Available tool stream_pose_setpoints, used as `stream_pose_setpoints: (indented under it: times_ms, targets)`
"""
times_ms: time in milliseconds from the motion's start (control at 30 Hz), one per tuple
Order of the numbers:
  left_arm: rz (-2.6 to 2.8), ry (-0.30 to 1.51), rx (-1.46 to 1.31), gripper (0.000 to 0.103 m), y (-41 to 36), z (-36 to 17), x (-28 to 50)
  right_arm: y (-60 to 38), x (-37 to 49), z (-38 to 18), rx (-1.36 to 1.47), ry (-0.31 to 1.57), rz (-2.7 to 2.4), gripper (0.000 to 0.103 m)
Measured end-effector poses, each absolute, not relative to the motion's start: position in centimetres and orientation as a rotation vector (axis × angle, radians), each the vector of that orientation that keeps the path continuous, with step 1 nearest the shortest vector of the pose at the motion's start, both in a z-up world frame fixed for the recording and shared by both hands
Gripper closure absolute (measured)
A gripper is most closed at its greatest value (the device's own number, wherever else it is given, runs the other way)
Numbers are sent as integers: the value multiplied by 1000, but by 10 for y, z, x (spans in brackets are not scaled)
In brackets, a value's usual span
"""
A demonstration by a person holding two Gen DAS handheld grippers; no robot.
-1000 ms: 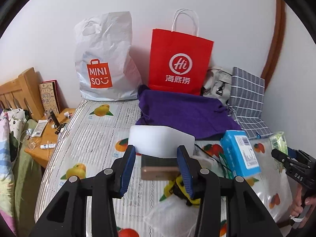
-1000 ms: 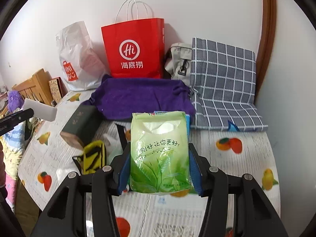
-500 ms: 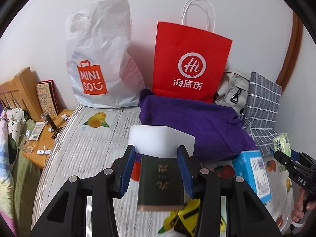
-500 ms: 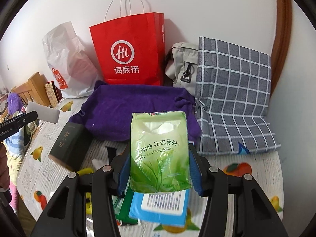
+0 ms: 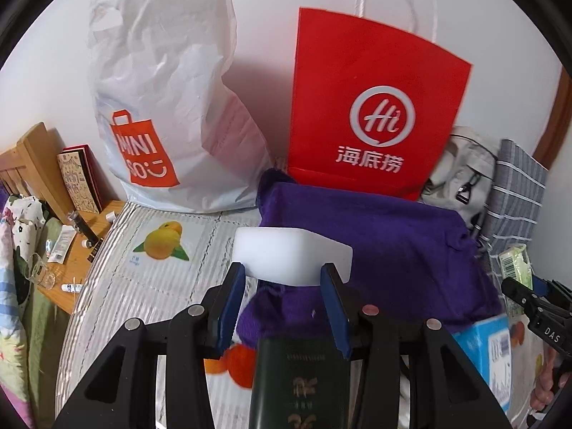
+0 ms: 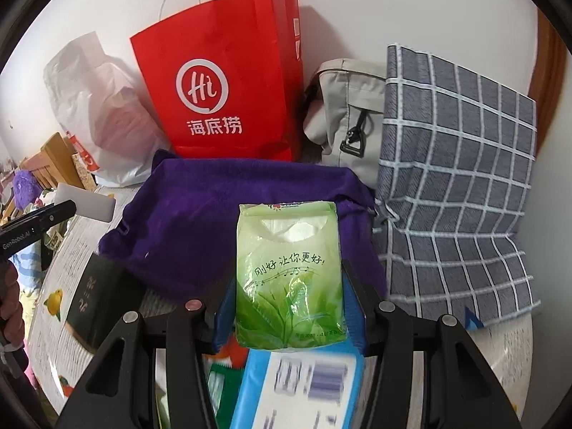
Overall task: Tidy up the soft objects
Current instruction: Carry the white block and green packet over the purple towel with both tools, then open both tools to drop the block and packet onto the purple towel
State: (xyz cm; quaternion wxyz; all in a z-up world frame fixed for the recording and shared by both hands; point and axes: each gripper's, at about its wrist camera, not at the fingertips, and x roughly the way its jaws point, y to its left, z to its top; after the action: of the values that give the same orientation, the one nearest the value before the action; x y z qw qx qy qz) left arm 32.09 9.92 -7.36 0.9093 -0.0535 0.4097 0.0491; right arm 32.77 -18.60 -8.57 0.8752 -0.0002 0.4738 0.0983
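Observation:
My left gripper [image 5: 282, 279] is shut on a white sponge block [image 5: 291, 259] and holds it above the near edge of a purple towel [image 5: 375, 246]. My right gripper [image 6: 289, 286] is shut on a green tissue pack [image 6: 289, 279], held over the same purple towel [image 6: 200, 221]. A red paper bag [image 5: 371, 107] and a white MINISO plastic bag [image 5: 168, 107] stand against the wall behind the towel. The right gripper [image 5: 514, 286] shows at the right edge of the left wrist view. The left gripper with the sponge [image 6: 89, 205] shows at the left of the right wrist view.
A dark green box [image 5: 300, 386] and a blue box [image 5: 489, 350] lie on the fruit-print bed cover [image 5: 143, 286]. A grey checked pillow [image 6: 457, 186] and a beige backpack [image 6: 350, 114] sit at the right. A wooden side table [image 5: 71, 250] with small items stands left.
Both grippers have moved forward toward the wall, each still holding its object. The bags and the purple towel look larger and closer. The boxes have dropped to the bottom of both views.

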Motion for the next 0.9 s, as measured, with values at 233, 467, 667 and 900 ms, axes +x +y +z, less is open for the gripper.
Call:
stream_pose_setpoints:
  times_ms: [233, 467, 667, 900]
  targets:
    - [112, 878, -130, 61, 102, -94, 361, -178, 367, -107, 0, 1033, 236, 52]
    - [116, 906, -168, 61, 103, -112, 399, -182, 386, -138, 17, 1109, 241, 52]
    - [95, 913, -187, 61, 97, -122, 421, -185, 394, -159, 20, 1161, 235, 51]
    - [94, 918, -176, 59, 94, -132, 432, -189, 399, -172, 49, 1177, 229, 51]
